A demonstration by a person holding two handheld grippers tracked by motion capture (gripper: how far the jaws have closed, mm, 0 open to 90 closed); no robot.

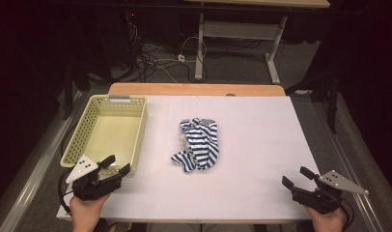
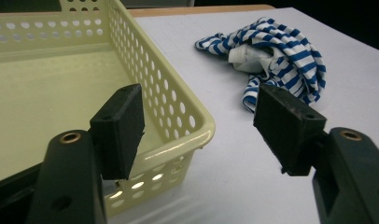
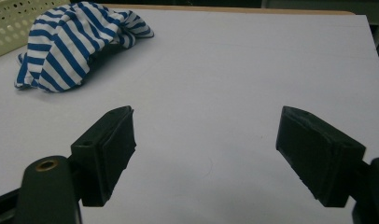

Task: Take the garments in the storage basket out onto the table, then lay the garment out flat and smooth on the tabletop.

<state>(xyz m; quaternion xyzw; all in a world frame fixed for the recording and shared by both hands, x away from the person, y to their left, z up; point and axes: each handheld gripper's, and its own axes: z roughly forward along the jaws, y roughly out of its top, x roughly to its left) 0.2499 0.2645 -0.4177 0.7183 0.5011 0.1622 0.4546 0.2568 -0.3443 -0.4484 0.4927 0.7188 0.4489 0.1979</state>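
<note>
Nearest the person, the left gripper (image 1: pixel 116 164) is waiting at about 7 o'clock on the white table (image 1: pixel 261 145) with its jaws standing wide and holding nothing, hanging over the near right corner of the yellow basket (image 1: pixel 136 140). The right gripper (image 1: pixel 296 177) is sitting at about 5 o'clock, jaws likewise spread wide and empty, with bare table beneath them. Farther in, near the centre of the table, the striped cloth (image 1: pixel 200 143) is lying in a loose crumpled heap, just to the right of the basket and apart from it, well clear of both grippers. By its folds and slack edges, the cloth is judged light, soft and limp; it is likely sagging and trailing once lifted, not slipping or breaking. A raised fold at the top of the heap, or the loose flap at its near edge (image 2: pixel 253 95), is offering the surest pinch. The basket is lying empty at 9 to 10 o'clock.
</note>
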